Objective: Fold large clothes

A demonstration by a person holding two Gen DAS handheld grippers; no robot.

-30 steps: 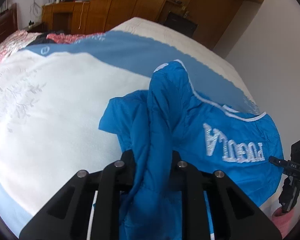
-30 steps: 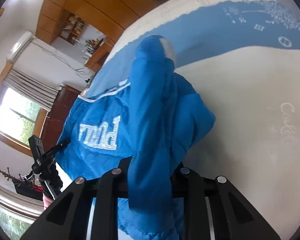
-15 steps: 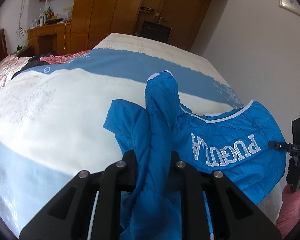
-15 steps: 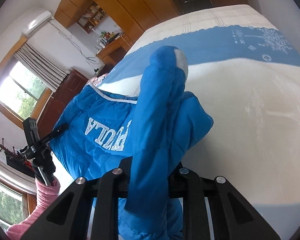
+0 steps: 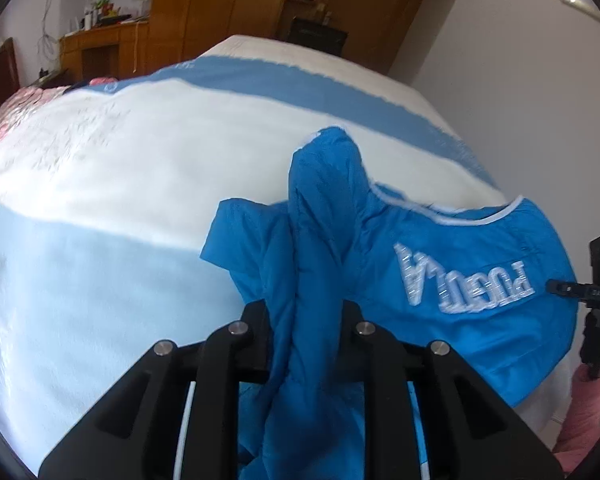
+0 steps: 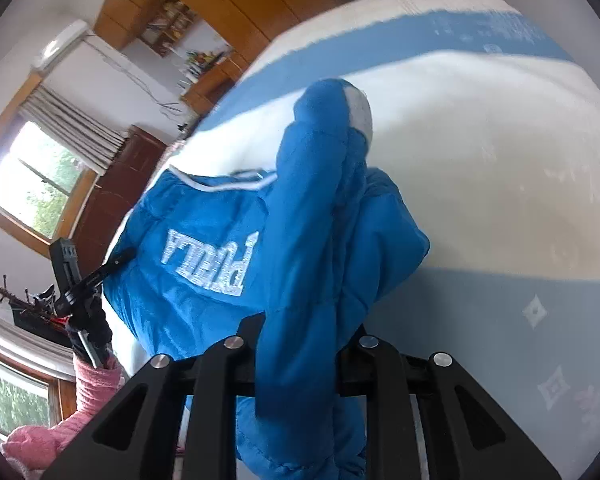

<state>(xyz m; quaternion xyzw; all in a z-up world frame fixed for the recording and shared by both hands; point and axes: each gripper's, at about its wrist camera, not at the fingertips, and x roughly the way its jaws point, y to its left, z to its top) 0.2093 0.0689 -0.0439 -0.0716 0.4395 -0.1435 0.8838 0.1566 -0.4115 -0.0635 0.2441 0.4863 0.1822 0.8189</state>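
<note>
Left gripper (image 5: pixel 304 312): jaws clamped on a bunched fold of the blue padded jacket (image 5: pixel 440 300), easing slightly apart with the fabric still between them; the fold rises out of the jaws toward 12 o'clock in the left wrist view and ends in a rounded peak. Right gripper (image 6: pixel 300 328): jaws closed on a matching bunch of the same jacket (image 6: pixel 204 280), which also stands up toward 12 o'clock, white lining showing at its tip. Judged purpose of hold: one pinch per hand keeps an edge of the garment lifted and taut, so the body hangs as a flat panel ready to be carried over the bed (image 5: pixel 120 184) and laid down for a fold. Jacket body: spreads from the left jaws toward 3 o'clock and from the right jaws toward 9 o'clock, white lettering upside down, white-piped hem along the far edge. Bed: white and blue striped cover, beneath and beyond the jacket. Person's pink sleeve (image 6: pixel 96 380): at 8 o'clock, right wrist view. Wooden wardrobe (image 5: pixel 228 4): background, 12 o'clock.
</note>
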